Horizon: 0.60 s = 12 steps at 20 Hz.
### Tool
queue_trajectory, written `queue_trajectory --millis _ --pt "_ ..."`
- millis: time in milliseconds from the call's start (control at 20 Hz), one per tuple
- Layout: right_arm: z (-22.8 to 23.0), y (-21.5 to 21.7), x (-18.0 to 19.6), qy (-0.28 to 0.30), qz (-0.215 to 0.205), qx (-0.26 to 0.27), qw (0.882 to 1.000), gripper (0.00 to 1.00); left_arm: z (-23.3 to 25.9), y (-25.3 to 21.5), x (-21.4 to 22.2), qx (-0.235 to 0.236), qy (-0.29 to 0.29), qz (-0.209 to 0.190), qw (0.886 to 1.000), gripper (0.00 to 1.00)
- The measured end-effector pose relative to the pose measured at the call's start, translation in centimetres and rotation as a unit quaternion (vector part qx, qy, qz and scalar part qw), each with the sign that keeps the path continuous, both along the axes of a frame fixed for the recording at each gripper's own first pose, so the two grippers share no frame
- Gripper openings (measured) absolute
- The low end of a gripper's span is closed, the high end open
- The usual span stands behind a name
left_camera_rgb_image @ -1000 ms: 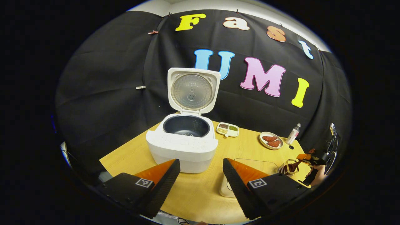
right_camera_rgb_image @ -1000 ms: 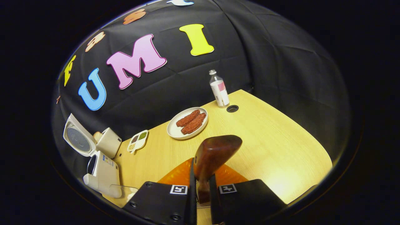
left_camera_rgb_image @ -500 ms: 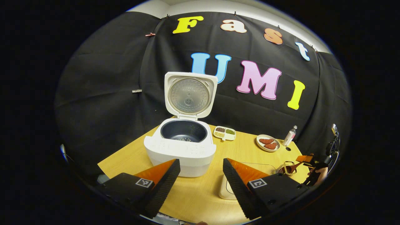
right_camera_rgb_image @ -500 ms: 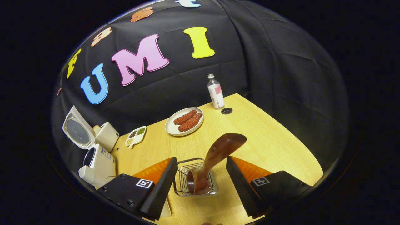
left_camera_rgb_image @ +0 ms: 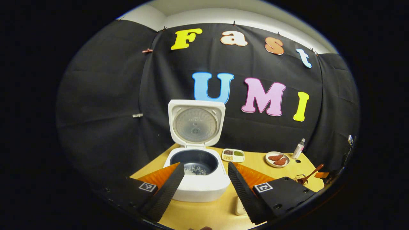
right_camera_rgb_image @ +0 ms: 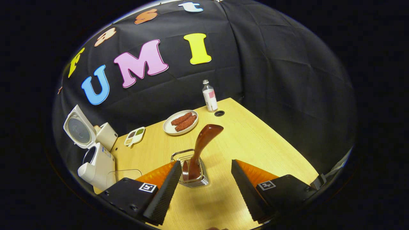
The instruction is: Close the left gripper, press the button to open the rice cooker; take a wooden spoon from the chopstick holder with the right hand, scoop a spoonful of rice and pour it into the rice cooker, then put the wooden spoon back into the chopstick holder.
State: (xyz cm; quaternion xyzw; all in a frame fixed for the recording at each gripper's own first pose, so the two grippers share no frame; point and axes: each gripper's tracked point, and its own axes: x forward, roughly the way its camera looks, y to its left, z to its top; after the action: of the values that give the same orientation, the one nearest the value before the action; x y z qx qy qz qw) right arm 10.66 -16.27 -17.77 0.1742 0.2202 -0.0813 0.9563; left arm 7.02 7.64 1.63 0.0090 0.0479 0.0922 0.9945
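In holder (right_camera_rgb_image: 191, 172): spoon (right_camera_rgb_image: 201, 145), bowl end hidden; right tool (right_camera_rgb_image: 204, 182) spread wide.

A glossy dark-brown wooden spoon (right_camera_rgb_image: 204, 140) stands in a shiny metal wire chopstick holder (right_camera_rgb_image: 191, 167) on the smooth pale wood-grain surface (right_camera_rgb_image: 255, 140), and the white rice cooker (left_camera_rgb_image: 199, 182) looks like smooth plastic.

Right gripper (right_camera_rgb_image: 204, 182) is hanging with jaws wide apart, gripping nothing. Spoon (right_camera_rgb_image: 200, 146) is standing tilted in the holder (right_camera_rgb_image: 191, 179) between the fingers. Cooker (right_camera_rgb_image: 96, 163) is sitting lid-up at left on the table (right_camera_rgb_image: 271, 143).
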Motion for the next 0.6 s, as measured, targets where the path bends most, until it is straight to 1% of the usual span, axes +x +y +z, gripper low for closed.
queue_trajectory --millis 150,250,350,450,600 --pt "-0.1 -0.5 -2.2 0.000 -0.016 -0.001 1.000 0.99 3.3 1.1 1.9 0.018 -0.020 -0.008 1.000 0.95" --pt "-0.5 -0.7 -3.8 0.007 -0.021 -0.003 1.000 0.99 5.4 1.8 3.4 0.014 -0.030 -0.008 0.999 0.95" --pt "-0.9 -0.5 -5.2 0.013 -0.026 0.009 1.000 0.99 7.3 3.2 5.1 0.003 -0.034 0.002 0.999 0.95" --pt "-1.7 -0.3 -6.4 0.021 -0.030 0.011 0.999 0.99 8.2 4.6 7.1 -0.008 -0.022 0.013 1.000 0.95" --pt "-2.4 0.4 -7.9 0.035 -0.025 0.005 0.999 0.99 10.5 6.2 9.8 0.002 -0.025 0.016 1.000 0.95"
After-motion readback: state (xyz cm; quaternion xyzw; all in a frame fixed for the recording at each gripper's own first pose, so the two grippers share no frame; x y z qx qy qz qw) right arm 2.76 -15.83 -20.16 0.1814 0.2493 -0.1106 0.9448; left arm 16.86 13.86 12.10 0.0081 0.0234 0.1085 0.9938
